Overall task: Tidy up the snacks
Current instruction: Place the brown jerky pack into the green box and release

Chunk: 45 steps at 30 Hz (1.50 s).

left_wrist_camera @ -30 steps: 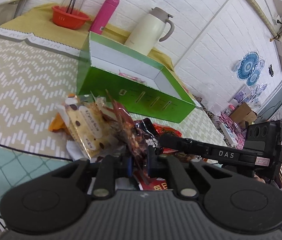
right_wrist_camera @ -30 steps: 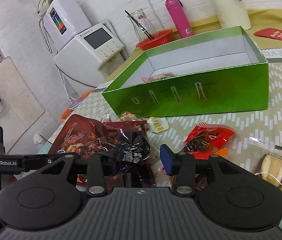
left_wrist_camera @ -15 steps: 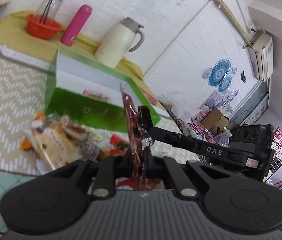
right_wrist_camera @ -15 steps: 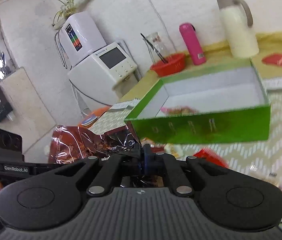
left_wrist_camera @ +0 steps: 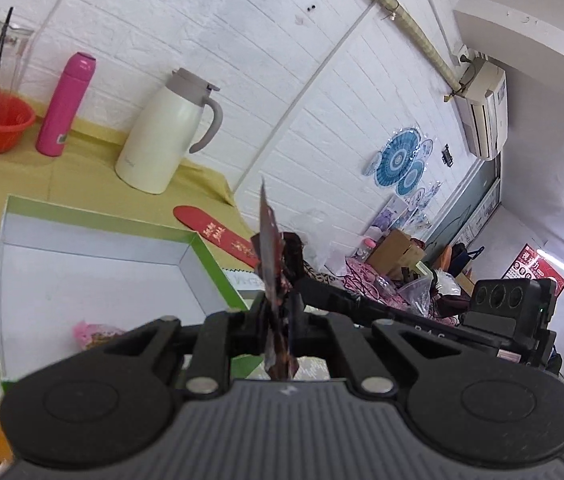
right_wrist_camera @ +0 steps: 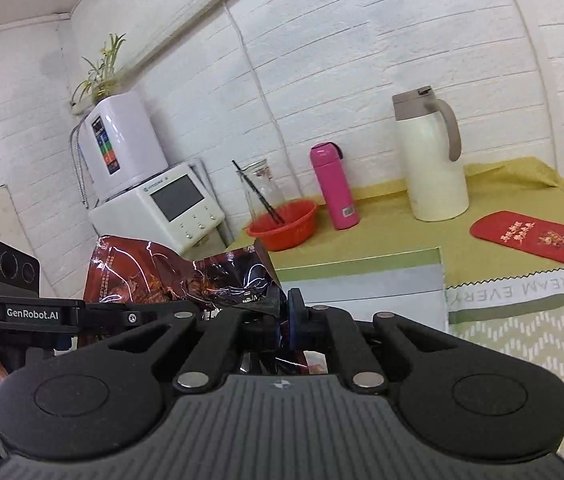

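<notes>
Gripping one brown snack packet (right_wrist_camera: 185,276), left gripper (left_wrist_camera: 277,316) and right gripper (right_wrist_camera: 284,320) jaws clamped shut on it, above green box (left_wrist_camera: 209,264)

On the yellow cloth (right_wrist_camera: 386,236) by the white brick wall (right_wrist_camera: 362,60) we see a cream jug (right_wrist_camera: 430,160), a pink flask (right_wrist_camera: 334,188) and a red bowl (right_wrist_camera: 282,224), with a glass carafe (right_wrist_camera: 259,184) holding black sticks just behind it. A red envelope (right_wrist_camera: 530,234) lies flat near the jug. We see a white appliance (right_wrist_camera: 161,204) left of the table.
</notes>
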{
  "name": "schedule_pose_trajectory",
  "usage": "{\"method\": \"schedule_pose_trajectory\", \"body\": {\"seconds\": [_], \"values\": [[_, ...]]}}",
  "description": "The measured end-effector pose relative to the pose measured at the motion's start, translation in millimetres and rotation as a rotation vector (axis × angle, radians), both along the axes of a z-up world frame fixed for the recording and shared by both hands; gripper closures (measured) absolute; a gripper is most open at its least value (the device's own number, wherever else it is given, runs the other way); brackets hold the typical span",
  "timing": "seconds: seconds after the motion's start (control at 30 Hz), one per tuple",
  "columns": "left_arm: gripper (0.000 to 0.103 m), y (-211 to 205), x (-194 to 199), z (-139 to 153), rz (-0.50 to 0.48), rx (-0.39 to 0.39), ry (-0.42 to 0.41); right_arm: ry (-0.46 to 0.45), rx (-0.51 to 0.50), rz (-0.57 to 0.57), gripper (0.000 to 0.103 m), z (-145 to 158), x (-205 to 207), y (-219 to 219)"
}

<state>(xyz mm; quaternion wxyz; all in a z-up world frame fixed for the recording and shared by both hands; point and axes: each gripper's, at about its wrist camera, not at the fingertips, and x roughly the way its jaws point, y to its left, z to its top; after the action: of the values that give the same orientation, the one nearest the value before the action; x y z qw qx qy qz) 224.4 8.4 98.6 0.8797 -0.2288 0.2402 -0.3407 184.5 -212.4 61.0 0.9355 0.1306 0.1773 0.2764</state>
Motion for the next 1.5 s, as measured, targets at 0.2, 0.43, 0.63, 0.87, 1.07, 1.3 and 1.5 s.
{"method": "schedule_pose_trajectory", "body": {"seconds": [0.2,0.43,0.63,0.87,1.07,1.3,1.5], "values": [[0.103,-20.5,50.5,-21.0,-0.043,0.026,0.051,0.076,0.024,-0.058,0.094,-21.8,38.2,-21.0],[0.103,-32.8,98.5,-58.4,-0.056,0.065,0.151,0.164,0.032,-0.092,0.094,-52.7,75.6,-35.2],[0.048,-39.3,114.0,-65.2,0.001,0.196,0.137,0.155,0.05,-0.123,0.071,-67.7,88.0,-38.3],[0.005,-29.4,100.6,-59.6,0.244,0.306,0.078,0.082,0.054,-0.171,0.009,-62.3,75.3,-44.2],[0.005,-25.5,80.7,-43.0,0.276,0.346,0.044,0.067,0.016,-0.168,0.0,-54.6,56.2,-38.5],[0.005,-19.6,30.9,-8.8,0.334,0.37,-0.013,0.002,-0.027,-0.147,0.0,-27.4,15.1,-27.4],[0.005,-17.9,-34.7,8.1,0.36,0.441,-0.058,-0.057,-0.092,-0.127,0.0,-5.1,-37.9,-15.1]]}}
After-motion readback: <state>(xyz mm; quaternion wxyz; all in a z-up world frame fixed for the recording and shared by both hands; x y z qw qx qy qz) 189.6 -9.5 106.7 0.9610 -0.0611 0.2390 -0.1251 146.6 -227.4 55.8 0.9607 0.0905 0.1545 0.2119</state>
